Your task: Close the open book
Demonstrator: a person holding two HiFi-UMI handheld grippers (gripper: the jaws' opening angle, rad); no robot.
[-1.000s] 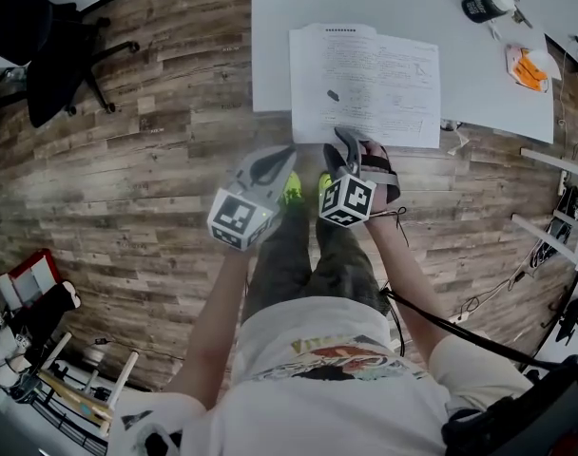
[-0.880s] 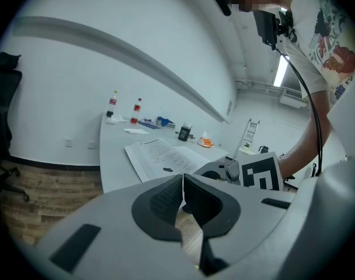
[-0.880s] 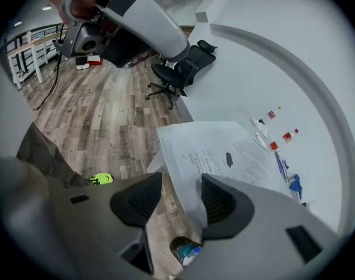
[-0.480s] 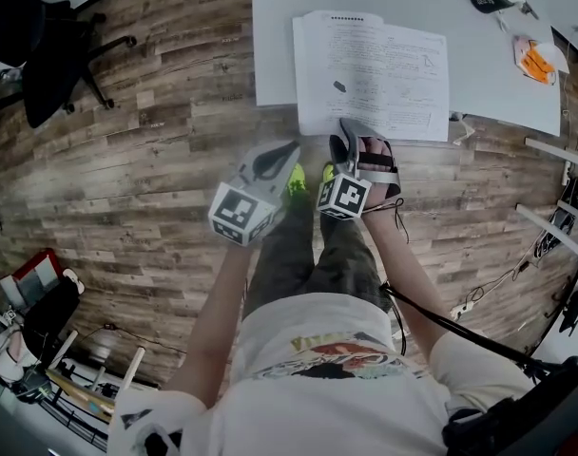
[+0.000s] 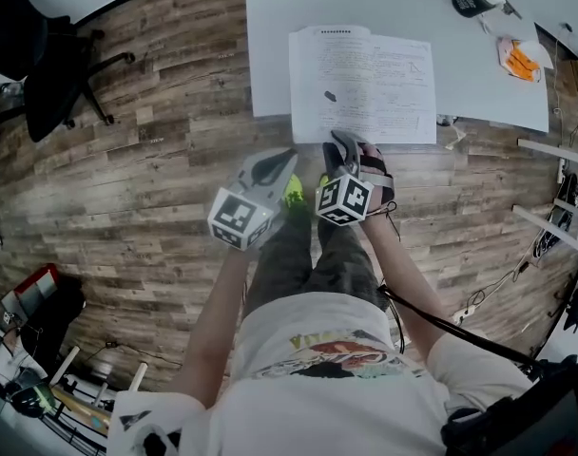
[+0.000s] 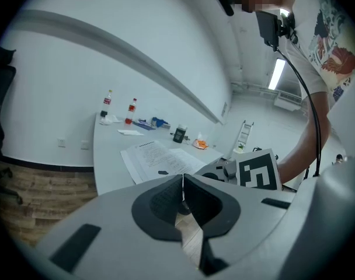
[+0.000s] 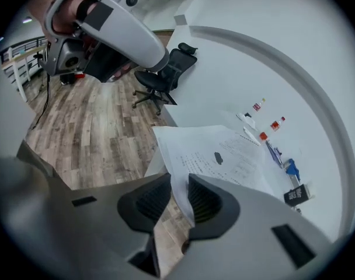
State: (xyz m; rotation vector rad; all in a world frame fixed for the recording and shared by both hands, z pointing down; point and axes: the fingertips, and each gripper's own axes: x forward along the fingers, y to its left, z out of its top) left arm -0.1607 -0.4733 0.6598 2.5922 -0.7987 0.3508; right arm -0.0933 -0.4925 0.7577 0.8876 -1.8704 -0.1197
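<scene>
Two jaws of the right gripper, just closing, straddle the white printed open book's near page edge, upper centre, not yet pinching; best to bite squarely before lifting. The left gripper is clenched, empty.

We see the right gripper from behind its two dark ribbed pads. The jaws have just been closing and now stand narrowly apart, with the near edge of the open book between them – a gap remains beside the paper. The book lies on the white table and reaches over its near edge; a small dark thing rests on the page. Further back stand two red-capped bottles. Above the wooden floor we see a black office chair and the pale left gripper.
</scene>
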